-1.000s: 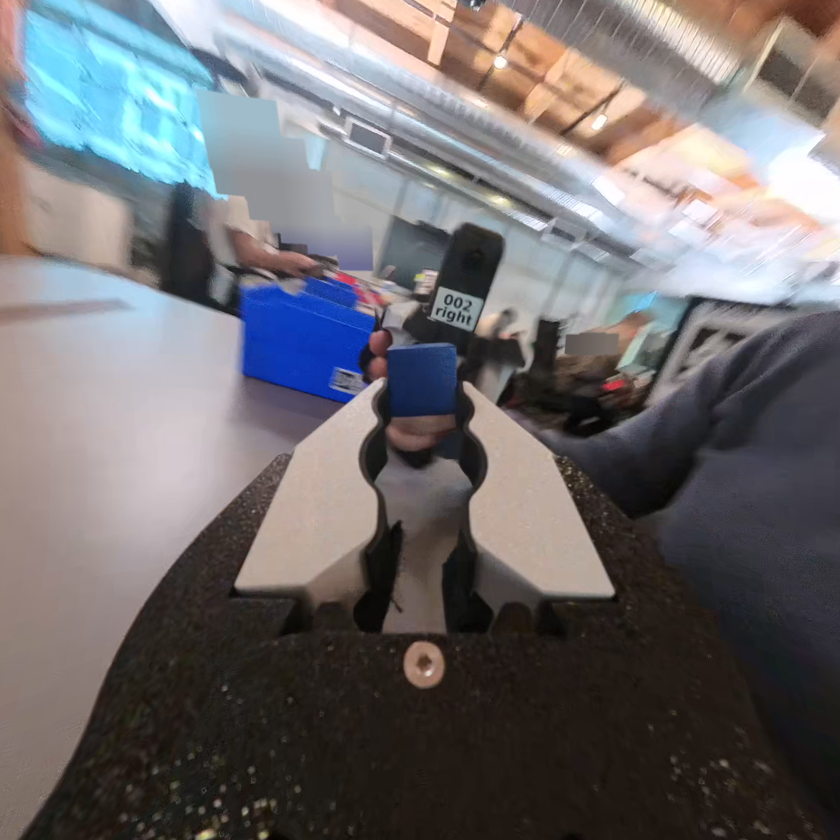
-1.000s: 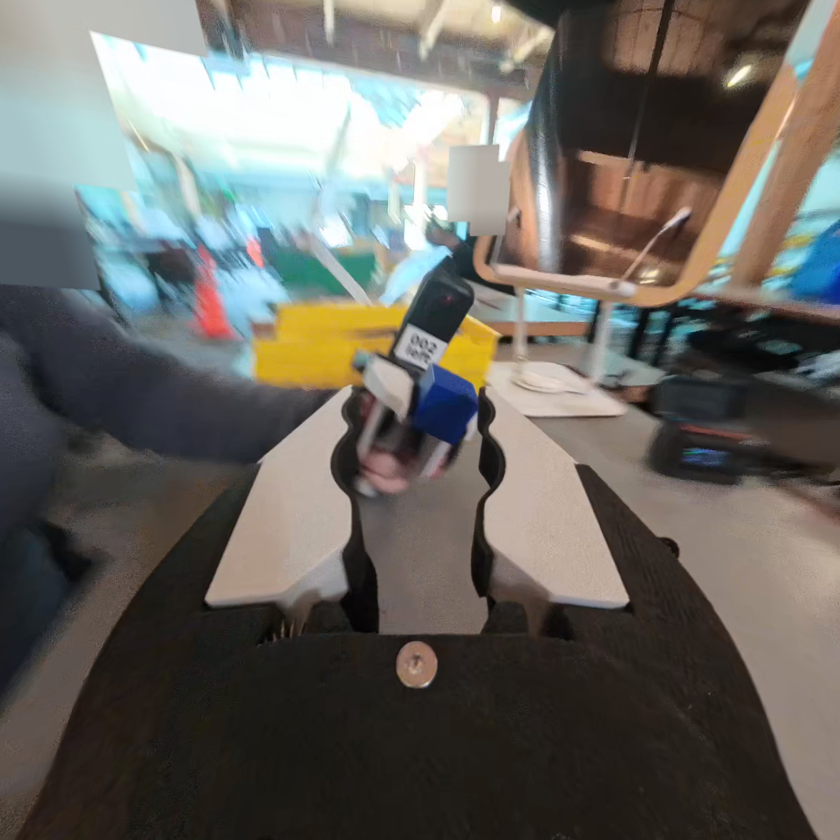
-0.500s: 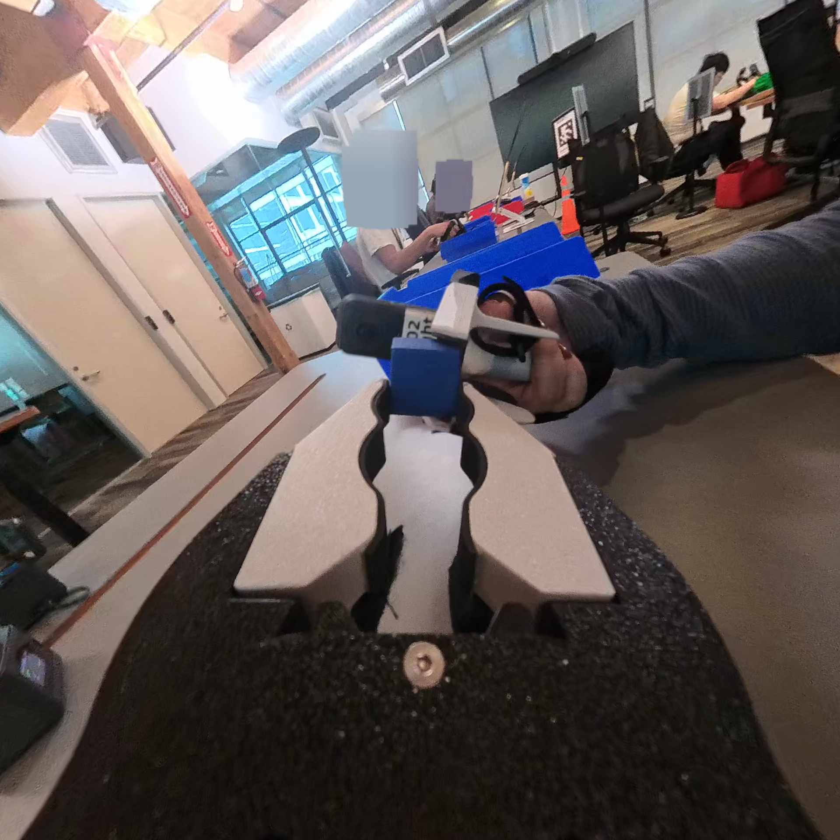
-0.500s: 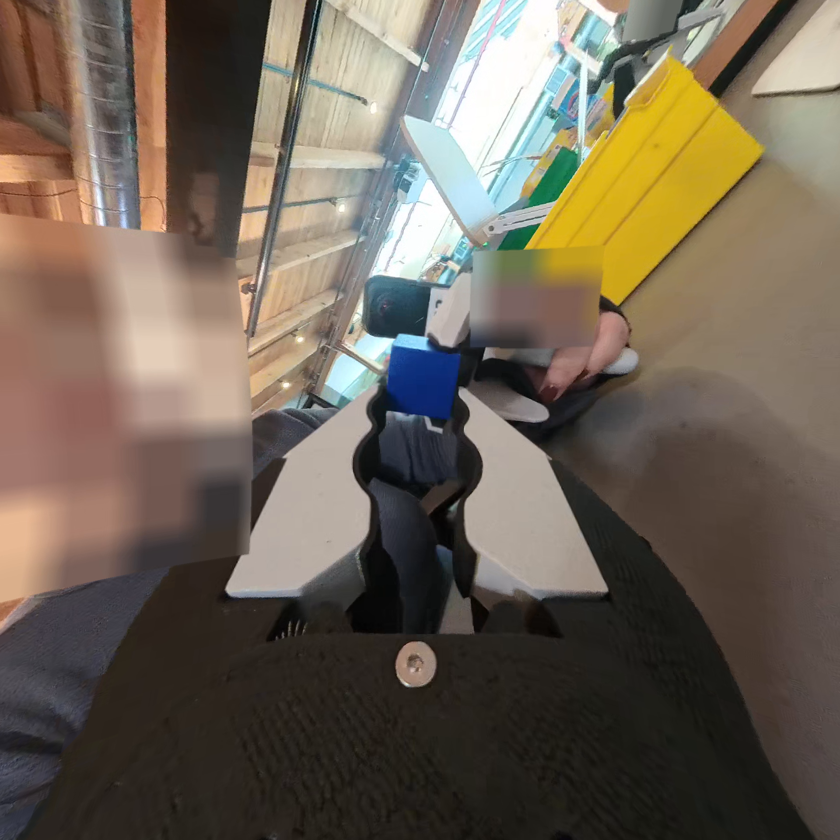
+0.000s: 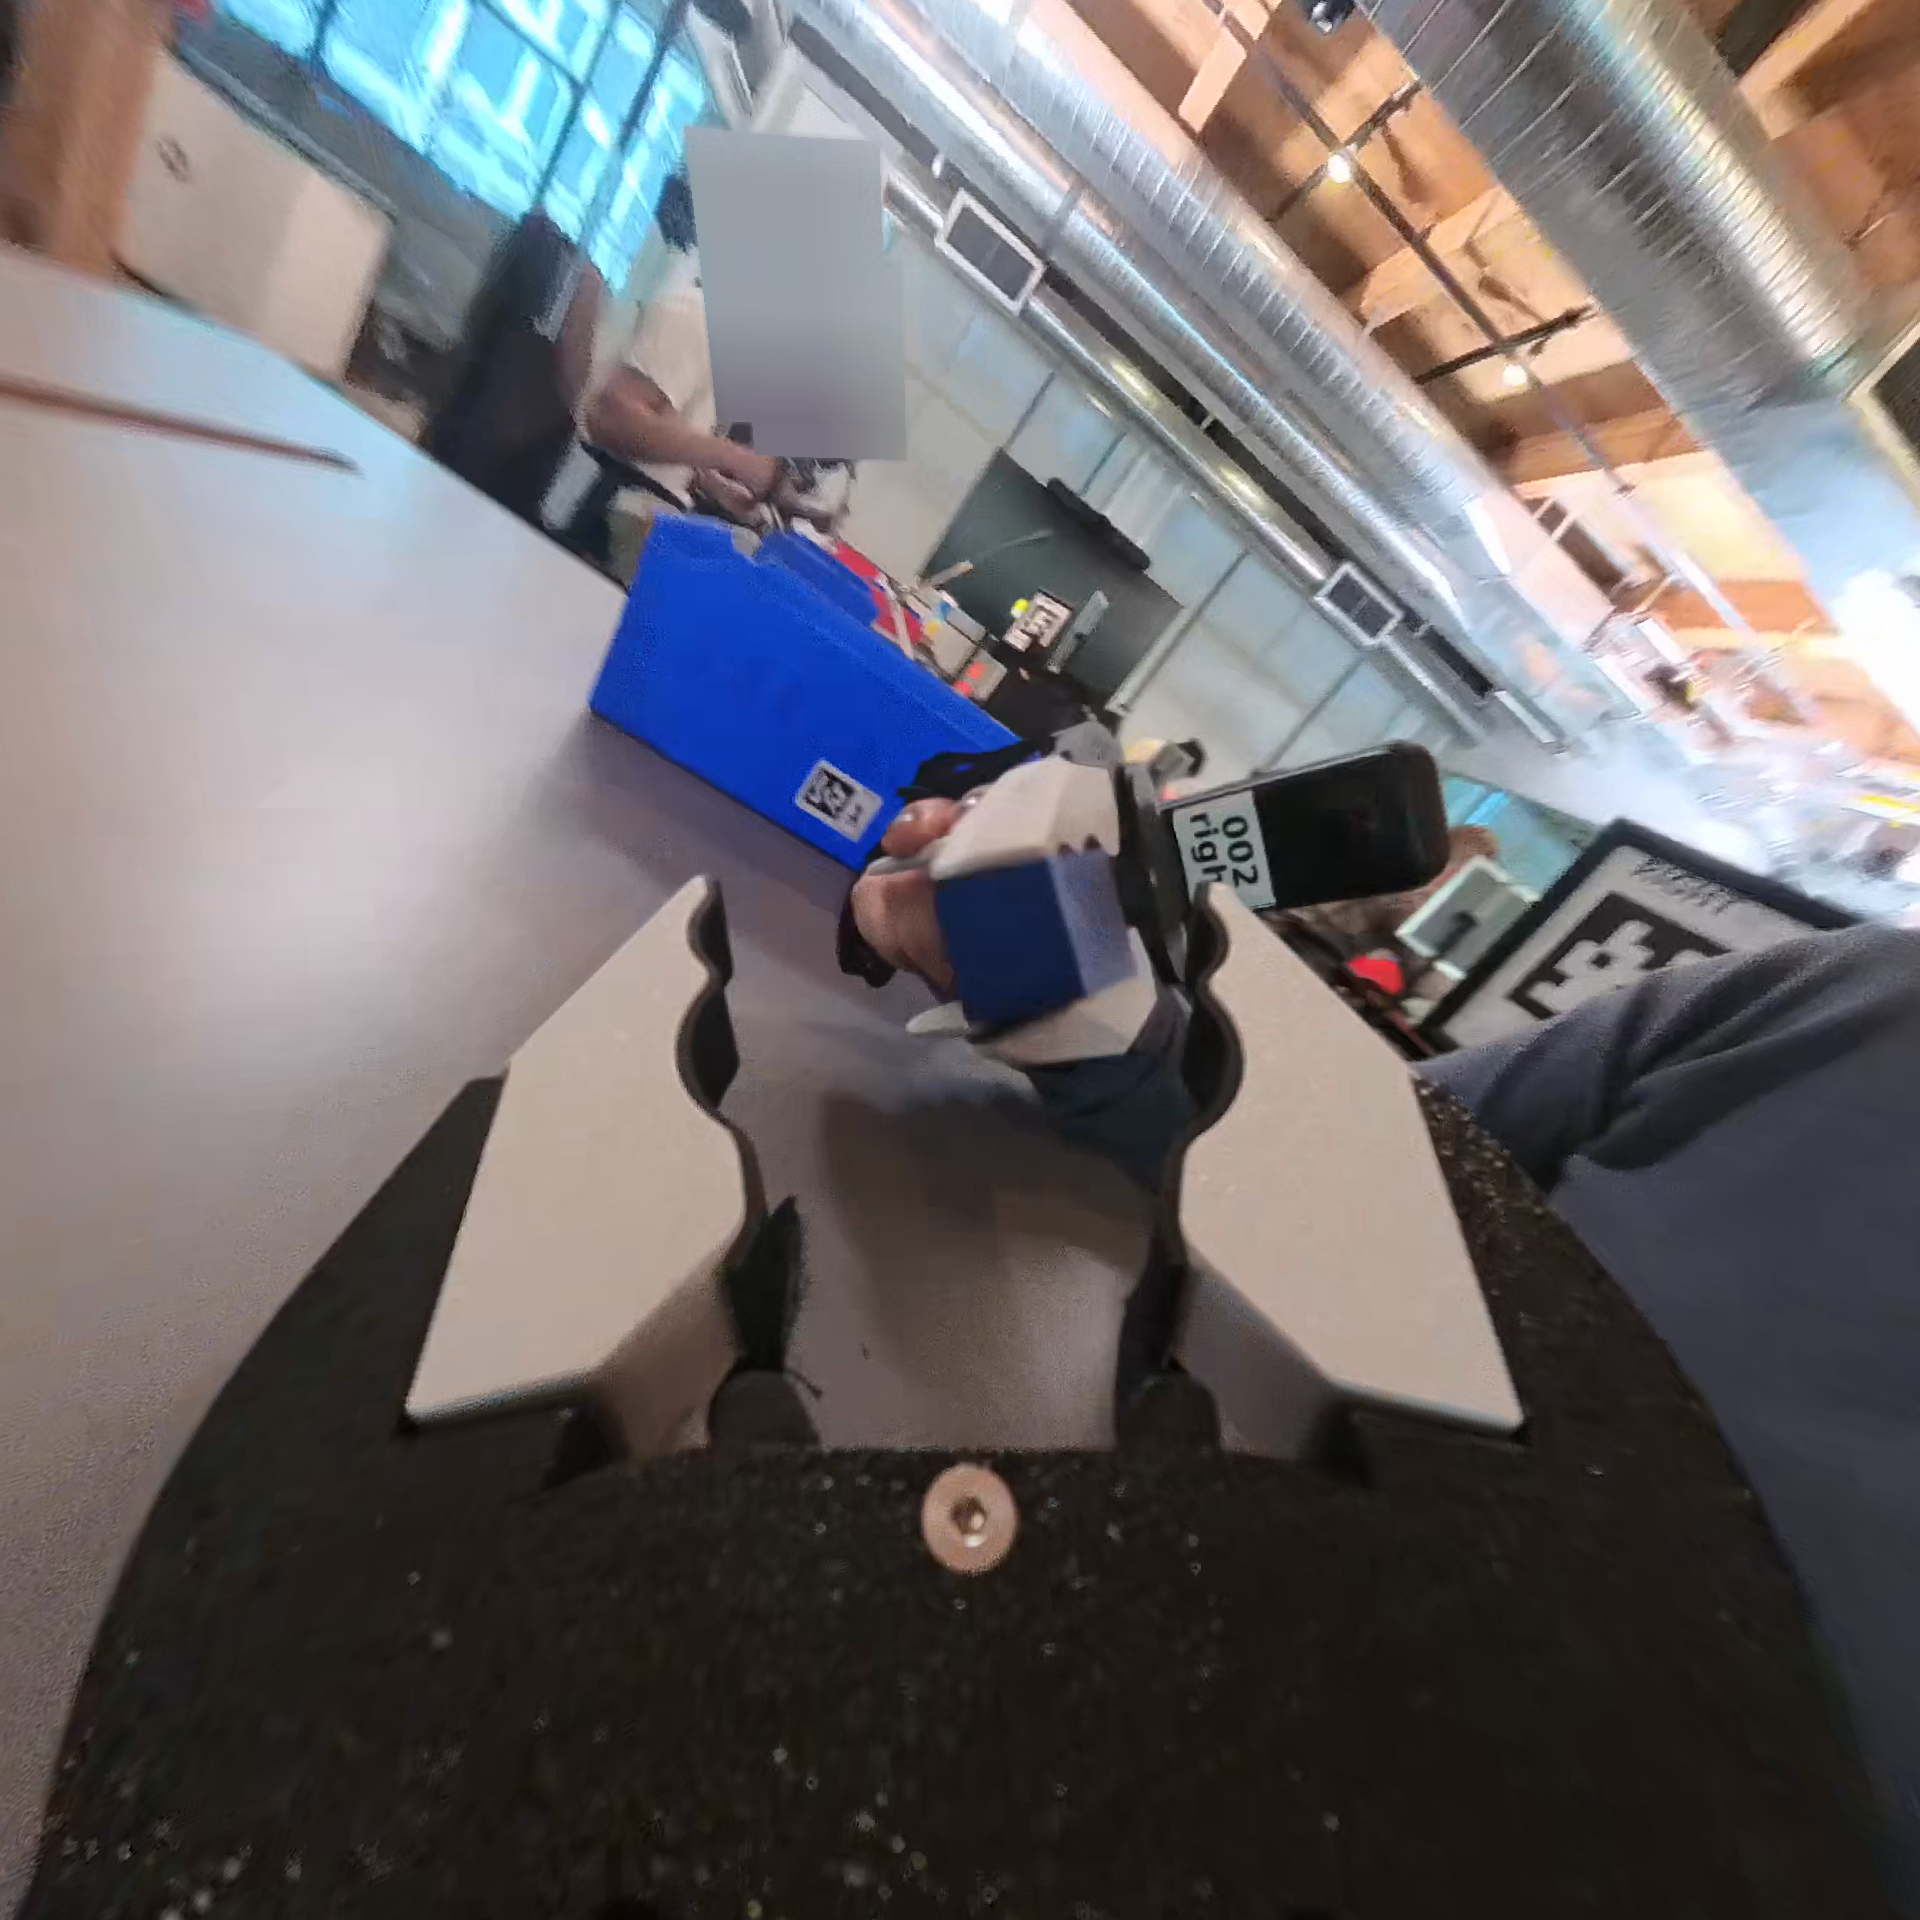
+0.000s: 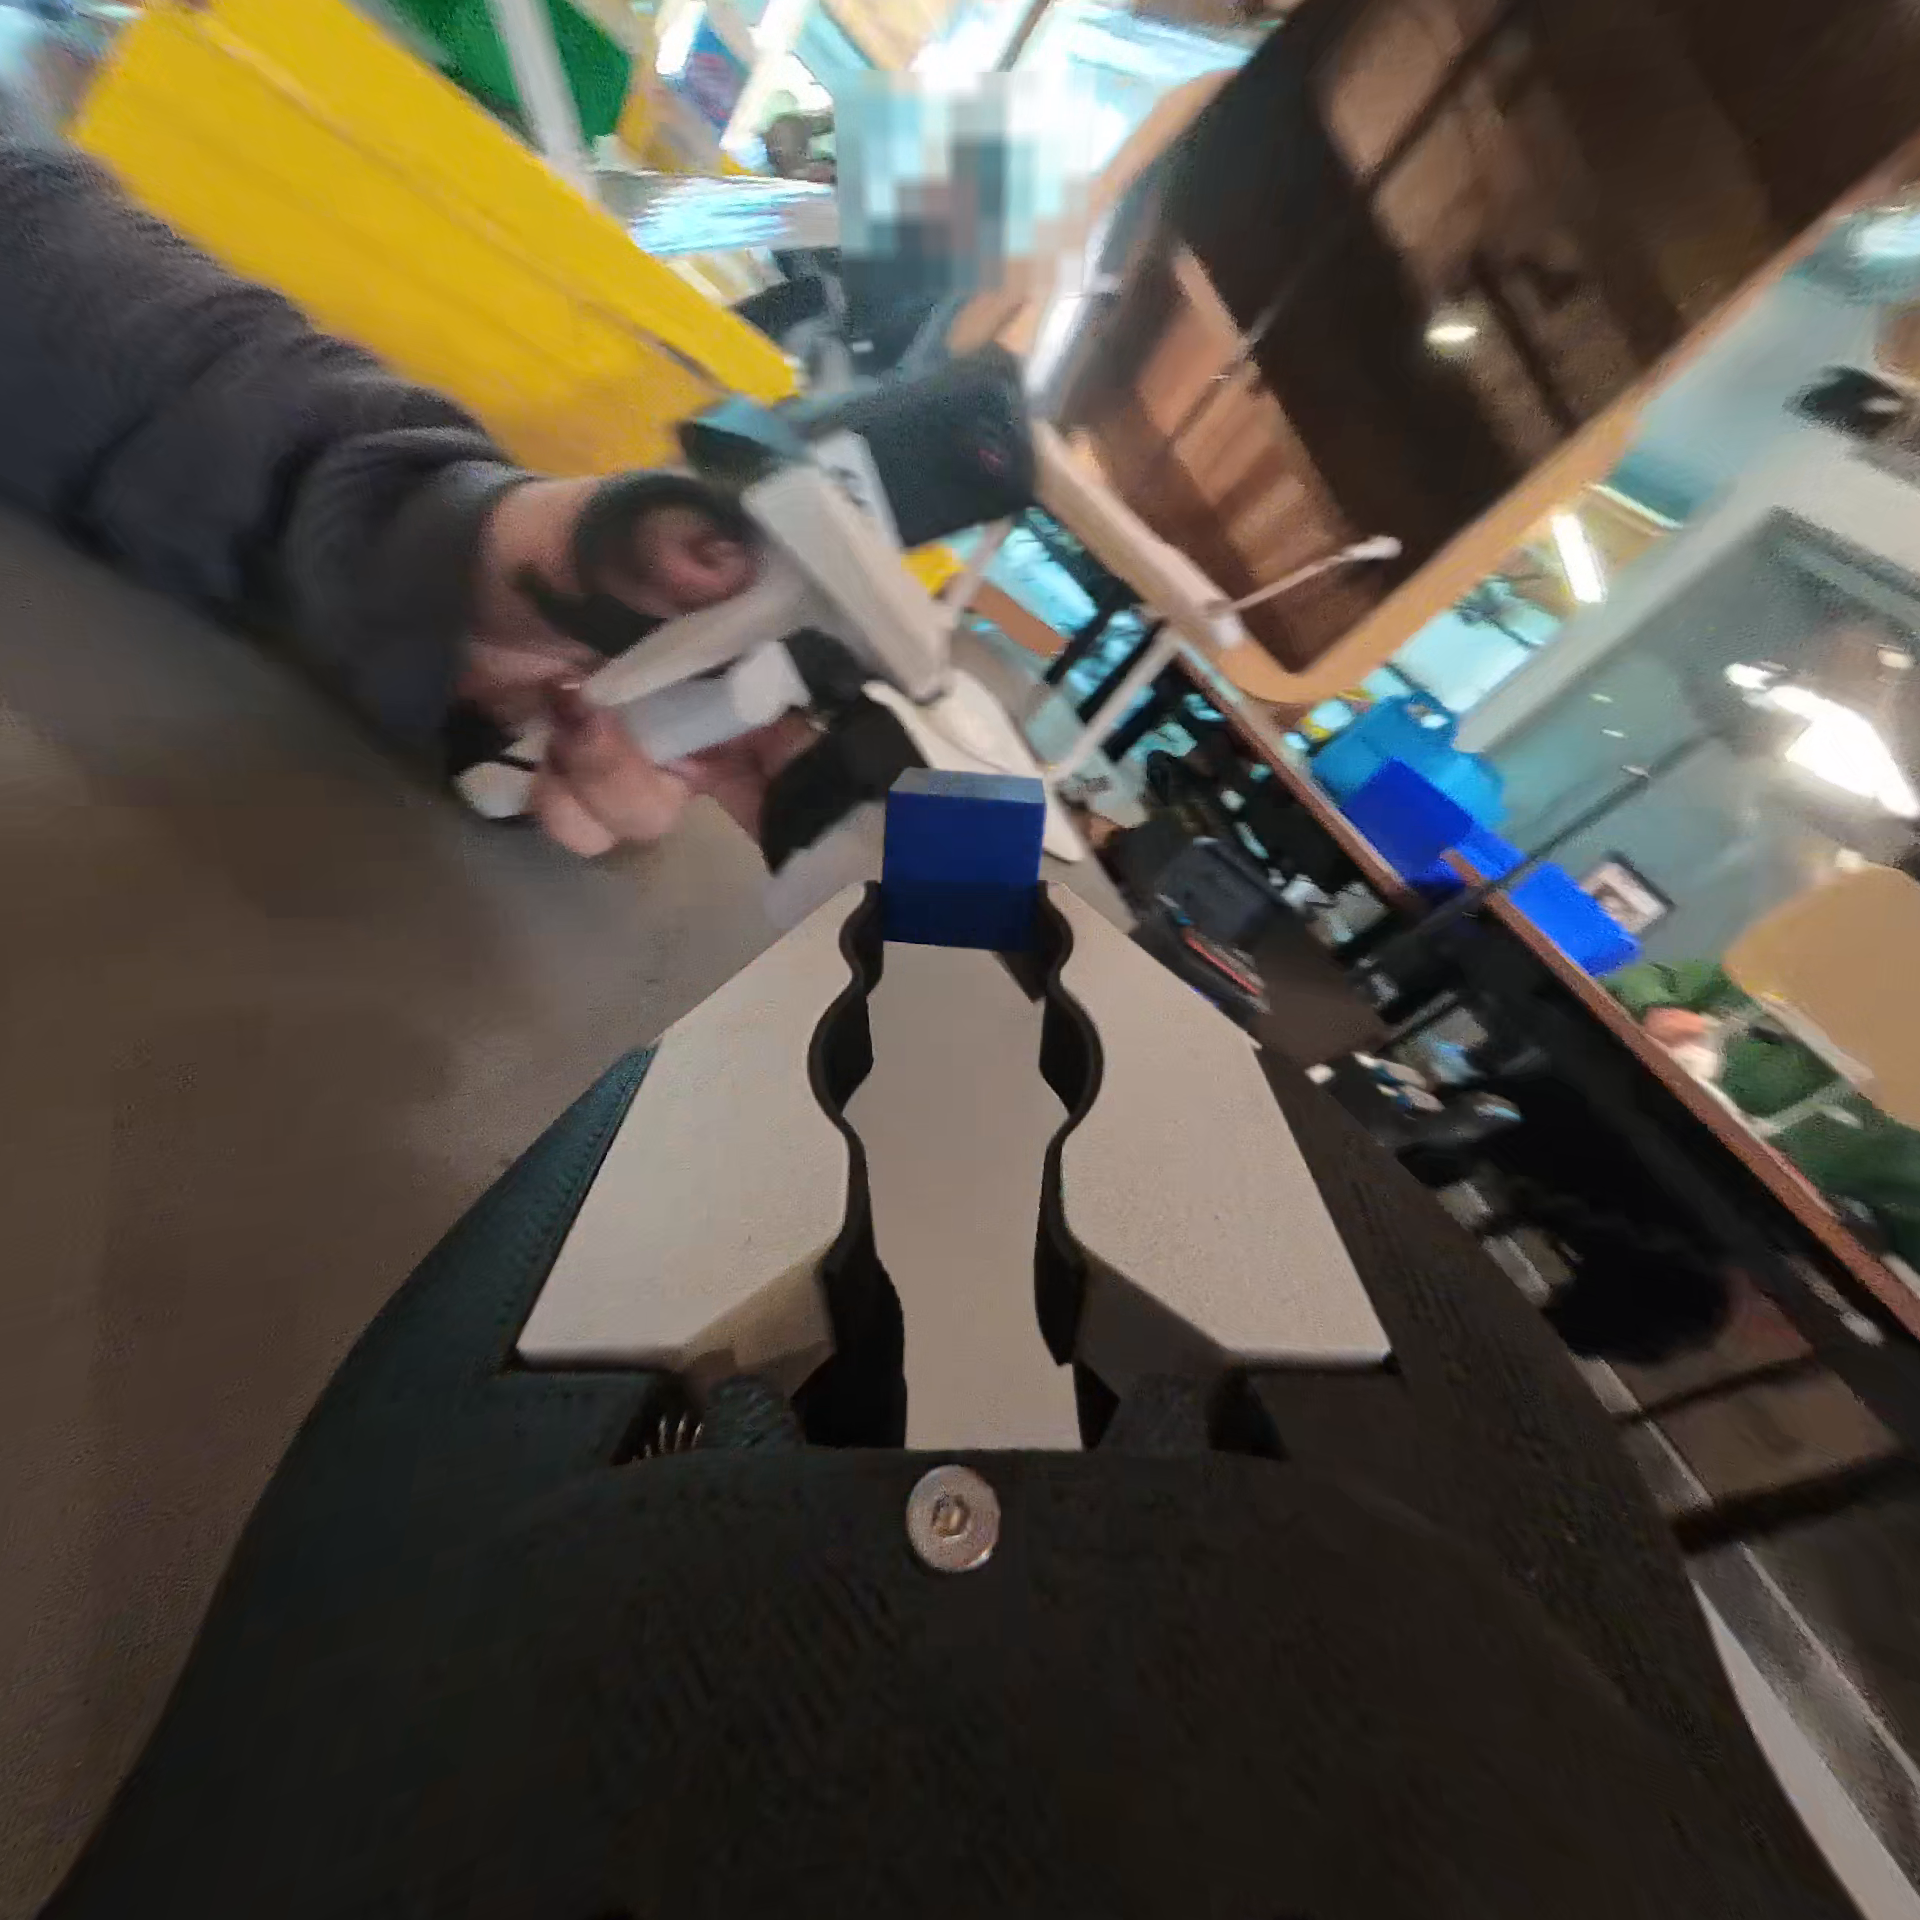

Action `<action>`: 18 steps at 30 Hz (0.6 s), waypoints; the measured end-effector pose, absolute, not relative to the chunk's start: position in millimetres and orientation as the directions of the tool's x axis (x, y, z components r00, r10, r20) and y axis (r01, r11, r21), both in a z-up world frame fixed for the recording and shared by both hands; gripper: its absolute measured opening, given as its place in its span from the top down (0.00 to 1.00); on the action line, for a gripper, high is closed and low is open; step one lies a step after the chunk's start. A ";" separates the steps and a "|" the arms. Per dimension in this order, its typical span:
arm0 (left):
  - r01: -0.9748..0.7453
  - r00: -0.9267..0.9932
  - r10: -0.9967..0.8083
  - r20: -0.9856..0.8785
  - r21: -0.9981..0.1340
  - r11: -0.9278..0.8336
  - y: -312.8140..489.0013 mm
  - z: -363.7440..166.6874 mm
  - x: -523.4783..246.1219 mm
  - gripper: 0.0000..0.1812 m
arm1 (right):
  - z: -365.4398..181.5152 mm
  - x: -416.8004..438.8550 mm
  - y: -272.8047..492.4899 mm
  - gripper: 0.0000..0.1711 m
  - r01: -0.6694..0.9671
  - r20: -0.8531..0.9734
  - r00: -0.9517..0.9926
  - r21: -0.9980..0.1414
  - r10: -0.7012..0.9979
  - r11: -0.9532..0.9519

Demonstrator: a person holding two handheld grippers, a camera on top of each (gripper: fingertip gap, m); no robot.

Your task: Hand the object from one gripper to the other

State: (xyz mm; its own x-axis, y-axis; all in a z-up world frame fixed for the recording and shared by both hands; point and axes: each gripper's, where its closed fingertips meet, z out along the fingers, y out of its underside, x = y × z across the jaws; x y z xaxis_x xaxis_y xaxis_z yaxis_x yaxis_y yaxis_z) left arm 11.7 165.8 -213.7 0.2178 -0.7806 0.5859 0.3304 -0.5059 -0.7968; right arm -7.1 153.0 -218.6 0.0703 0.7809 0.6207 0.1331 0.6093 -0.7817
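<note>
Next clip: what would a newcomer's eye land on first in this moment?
The blue cube, pinched at the fingertips of the right gripper, dead centre of the right wrist view. In the left wrist view the left gripper stands wide open with nothing in it, the cube beyond its tips. A blue bin sits farther back on the grey table.

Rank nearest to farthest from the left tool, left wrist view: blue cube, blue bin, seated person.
From the left tool, which is open:
1. blue cube: just ahead of its tips, slightly right, pinched in the right tool.
2. blue bin: on the table beyond, ahead-left.
3. seated person: behind the bin, far back.
</note>
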 end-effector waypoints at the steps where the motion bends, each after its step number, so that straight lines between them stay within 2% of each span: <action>1: 0.316 0.192 -0.755 0.627 -0.767 -0.558 166.1 -220.5 13.0 0.52 | -223.0 -10.2 146.7 0.84 0.135 0.618 0.032 -0.781 0.785 0.610; 3: 0.280 0.081 -0.712 0.697 -0.702 -0.655 158.9 -223.9 17.3 0.54 | -226.4 -12.4 140.9 0.84 0.130 0.627 0.001 -0.773 0.779 0.621; 5: 0.243 -0.023 -0.680 0.733 -0.656 -0.715 148.8 -222.2 19.6 0.60 | -225.5 -11.5 139.7 0.84 0.124 0.621 -0.007 -0.777 0.784 0.617; 7: 0.212 -0.083 -0.665 0.743 -0.638 -0.740 141.2 -220.8 21.1 0.70 | -221.8 -9.5 138.7 0.84 0.105 0.611 -0.009 -0.786 0.791 0.609; 9: 0.210 -0.143 -0.686 0.714 -0.655 -0.726 133.0 -213.3 20.4 0.75 | -221.9 -8.5 140.0 0.84 0.114 0.617 -0.007 -0.782 0.787 0.613; 11: 0.236 -0.045 -0.753 0.657 -0.725 -0.647 138.6 -214.1 19.8 0.80 | -223.3 -9.3 146.4 0.84 0.144 0.646 0.031 -0.758 0.763 0.636; 13: 0.253 0.093 -0.810 0.579 -0.801 -0.543 148.3 -215.4 17.5 0.86 | -220.0 -10.2 153.9 0.78 0.162 0.657 0.092 -0.751 0.748 0.640; 16: 0.338 0.267 -0.781 0.565 -0.814 -0.473 171.2 -215.4 6.6 0.86 | -215.4 -8.3 169.8 0.68 0.243 0.717 0.193 -0.697 0.670 0.675; 18: 0.321 0.319 -0.774 0.547 -0.831 -0.454 174.2 -218.7 7.3 0.86 | -217.7 -8.1 174.5 0.70 0.314 0.781 0.206 -0.624 0.590 0.716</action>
